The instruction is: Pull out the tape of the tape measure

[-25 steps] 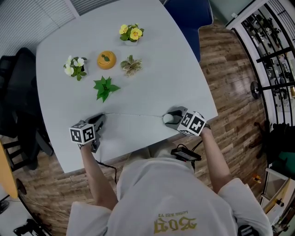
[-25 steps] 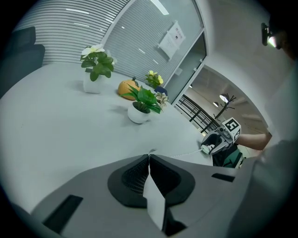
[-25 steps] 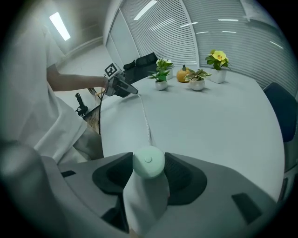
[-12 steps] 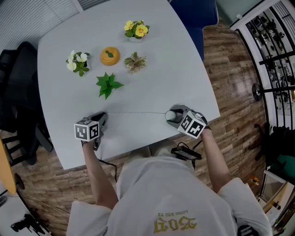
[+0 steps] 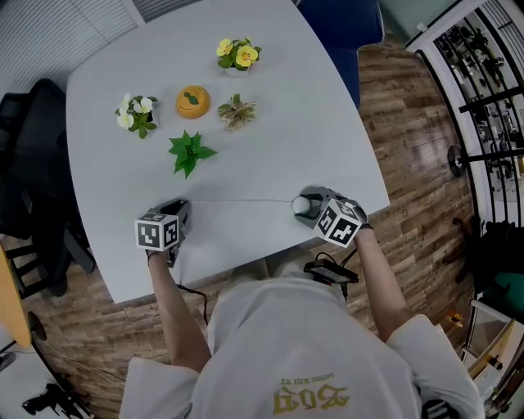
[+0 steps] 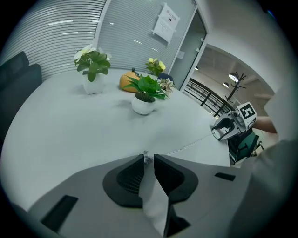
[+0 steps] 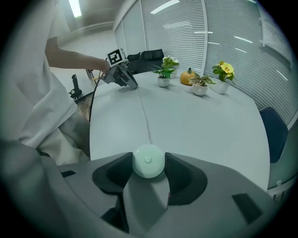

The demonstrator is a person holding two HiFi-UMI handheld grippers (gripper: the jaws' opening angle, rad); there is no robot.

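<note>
A round pale tape measure case [image 5: 302, 204] [image 7: 148, 161] sits near the white table's front edge, with my right gripper [image 5: 305, 208] [image 7: 148, 163] shut on it. A thin tape [image 5: 237, 200] [image 6: 191, 145] [image 7: 145, 116] runs out of the case, leftward across the table, to my left gripper [image 5: 180, 213] [image 6: 148, 158]. The left jaws have just been opening and now stand a narrow gap apart. The tape's small metal end tab [image 6: 145, 157] lies at the fingertips between them, and the pads are not pressing on it.
Three small potted plants [image 5: 189, 153] [image 5: 135, 114] [image 5: 235, 54], a dried-looking plant [image 5: 236, 112] and an orange pumpkin-shaped object [image 5: 192, 101] stand at the back of the table [image 5: 286, 123]. A black chair [image 5: 33, 164] is at the left and a blue chair [image 5: 340, 24] behind.
Both grippers stay almost in place at the front edge. The right gripper's marker cube has rolled a little. The tape stays stretched between them and looks straighter than before.
</note>
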